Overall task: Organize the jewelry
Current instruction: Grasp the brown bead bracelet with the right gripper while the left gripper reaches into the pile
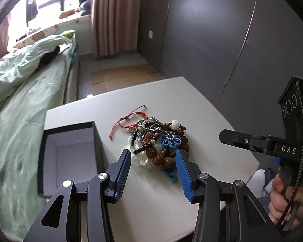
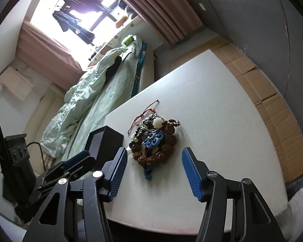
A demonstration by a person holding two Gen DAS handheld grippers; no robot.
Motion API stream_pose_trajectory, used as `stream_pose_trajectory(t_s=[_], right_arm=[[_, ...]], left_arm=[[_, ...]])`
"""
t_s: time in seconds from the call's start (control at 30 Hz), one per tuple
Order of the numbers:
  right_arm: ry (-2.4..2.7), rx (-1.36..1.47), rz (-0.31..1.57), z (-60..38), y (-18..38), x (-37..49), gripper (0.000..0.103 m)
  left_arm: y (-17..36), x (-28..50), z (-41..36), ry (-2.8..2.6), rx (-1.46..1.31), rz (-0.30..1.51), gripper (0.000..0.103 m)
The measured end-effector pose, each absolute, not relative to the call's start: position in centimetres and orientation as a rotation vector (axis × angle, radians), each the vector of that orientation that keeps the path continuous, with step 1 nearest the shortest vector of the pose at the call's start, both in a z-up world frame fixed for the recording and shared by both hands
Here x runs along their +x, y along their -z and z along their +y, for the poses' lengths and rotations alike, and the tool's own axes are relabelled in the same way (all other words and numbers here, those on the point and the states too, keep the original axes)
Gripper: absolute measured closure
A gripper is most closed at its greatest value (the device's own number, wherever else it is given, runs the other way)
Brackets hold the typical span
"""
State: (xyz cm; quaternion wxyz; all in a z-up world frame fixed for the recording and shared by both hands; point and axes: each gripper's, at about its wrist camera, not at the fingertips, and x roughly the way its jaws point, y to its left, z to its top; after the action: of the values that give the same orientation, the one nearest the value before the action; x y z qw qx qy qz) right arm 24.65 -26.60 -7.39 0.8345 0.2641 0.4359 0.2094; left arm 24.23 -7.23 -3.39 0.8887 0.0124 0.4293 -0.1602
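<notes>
A tangled jewelry pile (image 1: pixel 159 141) lies on the white table (image 1: pixel 202 100), just right of the open dark box (image 1: pixel 70 155); single strands are hard to separate. "DAS" is legible on the right gripper (image 2: pixel 154 169). A red cord (image 1: pixel 129 119) trails away from the box's far corner. Both the left gripper (image 1: pixel 152 170) and the right stand part-open, nothing gripped, the pile just beyond their tips.

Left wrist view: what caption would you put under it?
Left claw open above a tangled jewelry pile, empty box beside it.
</notes>
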Motion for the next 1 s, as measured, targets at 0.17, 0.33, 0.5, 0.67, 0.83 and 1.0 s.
stream_pose_trajectory(t_s=[0.17, 0.33, 0.5, 0.67, 0.83, 1.0], right_arm=[[-0.442, 0.596, 0.989, -26.6, 8.9, 26.7, 0.053], [-0.453, 0.643, 1.059, -26.6, 10.5, 28.1, 0.058], [-0.473, 0.643, 1.100, -25.3, 11.2, 29.3, 0.063], [-0.448, 0.632, 1.154, -24.4, 12.3, 30.2, 0.070], [-0.426, 0.634, 1.186, -24.3, 13.1, 30.3, 0.070], [-0.426, 0.620, 1.196, -23.8, 13.4, 30.3, 0.070]], left_arm=[[4.8, 26.7, -8.3, 0.353, 0.063, 0.939, 0.061], [6.2, 28.5, -9.2, 0.370, 0.108, 0.975, 0.062], [7.6, 29.8, -9.7, 0.377, 0.136, 1.008, 0.062], [8.9, 30.3, -9.5, 0.365, 0.143, 1.038, 0.077], [8.7, 30.1, -9.4, 0.387, 0.115, 1.033, 0.085], [7.9, 29.8, -8.8, 0.449, 0.037, 1.047, 0.085]])
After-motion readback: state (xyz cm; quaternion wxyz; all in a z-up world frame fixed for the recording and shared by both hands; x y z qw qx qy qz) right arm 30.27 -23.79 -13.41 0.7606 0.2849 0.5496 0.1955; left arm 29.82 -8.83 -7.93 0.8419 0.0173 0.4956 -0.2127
